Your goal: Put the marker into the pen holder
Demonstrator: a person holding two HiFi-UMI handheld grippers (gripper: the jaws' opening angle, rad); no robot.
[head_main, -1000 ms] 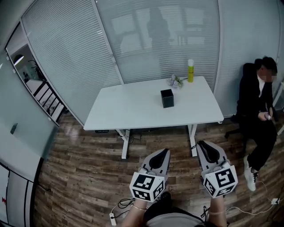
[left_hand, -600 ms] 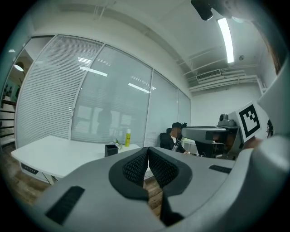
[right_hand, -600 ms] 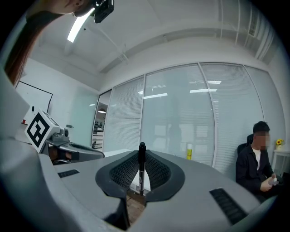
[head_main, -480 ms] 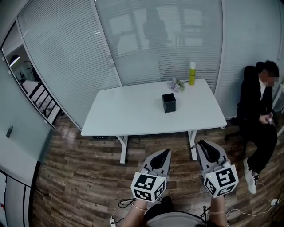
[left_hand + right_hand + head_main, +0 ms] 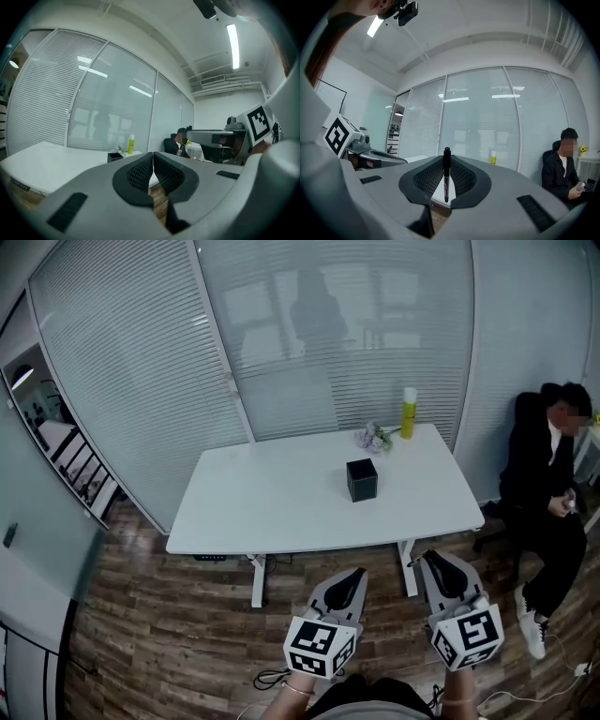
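A black square pen holder stands near the middle of the white table; it also shows far off in the left gripper view as the pen holder. My right gripper is shut on a black marker that stands upright between its pads. In the head view the right gripper hangs over the floor in front of the table's right leg. My left gripper is beside it, jaws shut with nothing between them, seen close as the left gripper.
A yellow spray bottle and a small bunch of flowers stand at the table's far right. A person in black sits on a chair right of the table. Glass walls with blinds stand behind. Cables lie on the wooden floor.
The whole view has shifted: the table appears lower and nearer, and both grippers sit a little lower in the picture. The marker stays held in the right gripper.
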